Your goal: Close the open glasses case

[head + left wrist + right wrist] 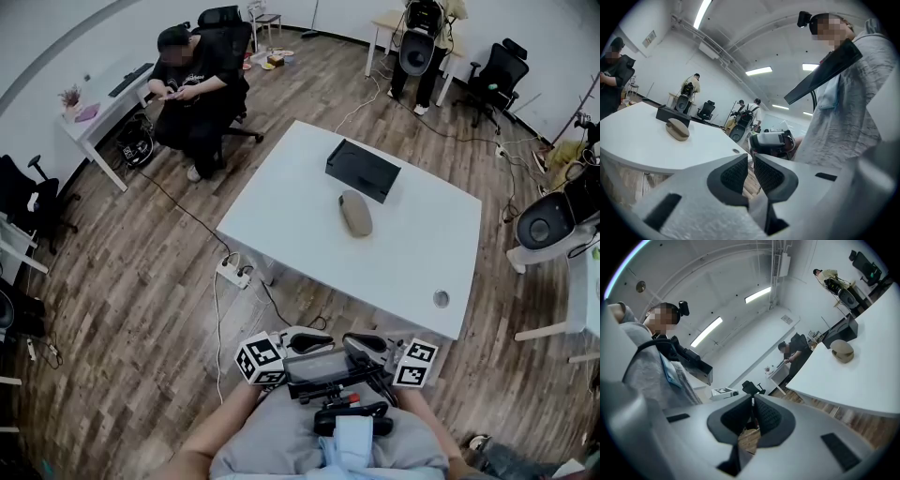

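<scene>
- Glasses case [355,213]: tan, oval, lying flat near the middle of the white table [291,220]. From here its lid looks down on its base. Nothing touches it.
- Black box [362,170]: on the same table, just beyond the case and apart from it.
- Round cable hole [441,299]: in the tabletop near the corner closest to me.
- My left gripper [751,171]: held at my lap, off the near edge of the table and well apart from the case. Its pads stand a narrow slit apart, with nothing between them.
- My right gripper [753,413]: also at my lap, facing the left one. Its pads are pressed together at the tips and it is empty.
- Power strip [234,270]: on the wooden floor beside the table's near-left corner, with cables running from it.
- Seated person [192,94]: in dark clothes on an office chair, beyond the table on the left.
</scene>
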The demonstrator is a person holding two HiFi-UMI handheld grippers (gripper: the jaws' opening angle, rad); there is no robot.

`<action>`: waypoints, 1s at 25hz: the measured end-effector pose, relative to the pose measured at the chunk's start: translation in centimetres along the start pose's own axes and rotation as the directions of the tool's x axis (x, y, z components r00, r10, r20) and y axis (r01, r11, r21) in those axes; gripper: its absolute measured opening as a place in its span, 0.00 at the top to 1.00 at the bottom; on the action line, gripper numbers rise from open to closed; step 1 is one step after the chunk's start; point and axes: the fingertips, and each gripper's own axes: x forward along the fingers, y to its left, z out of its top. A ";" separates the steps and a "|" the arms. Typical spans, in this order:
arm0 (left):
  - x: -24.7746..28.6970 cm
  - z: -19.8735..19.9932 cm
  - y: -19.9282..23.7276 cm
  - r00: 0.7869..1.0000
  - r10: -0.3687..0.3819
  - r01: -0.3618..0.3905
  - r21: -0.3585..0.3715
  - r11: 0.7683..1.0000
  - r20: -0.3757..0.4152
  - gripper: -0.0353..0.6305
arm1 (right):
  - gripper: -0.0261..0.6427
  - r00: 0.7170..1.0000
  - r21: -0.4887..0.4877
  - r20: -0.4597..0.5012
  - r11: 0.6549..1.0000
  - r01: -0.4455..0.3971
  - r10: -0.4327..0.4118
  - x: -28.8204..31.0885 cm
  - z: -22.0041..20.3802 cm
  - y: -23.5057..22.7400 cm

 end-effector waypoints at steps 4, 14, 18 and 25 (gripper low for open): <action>-0.2 0.0 0.3 1.000 0.004 -0.004 -0.003 1.000 0.002 0.87 | 0.91 1.000 0.009 0.003 1.000 -0.007 0.007 0.4 0.2 -0.3; -0.5 -0.1 1.0 1.000 0.009 -0.009 -0.001 1.000 -0.008 0.87 | 0.91 0.999 -0.007 -0.036 1.000 -0.025 0.025 1.7 0.1 -0.2; -0.7 -0.6 1.2 1.000 0.009 -0.009 -0.003 1.000 -0.015 0.87 | 0.91 0.999 -0.019 -0.048 1.000 -0.023 0.022 2.1 -0.2 -0.3; -0.7 -0.6 1.1 1.000 0.004 -0.005 -0.018 1.000 -0.025 0.87 | 0.91 0.999 0.012 -0.013 0.999 0.043 -0.043 1.3 0.3 -1.1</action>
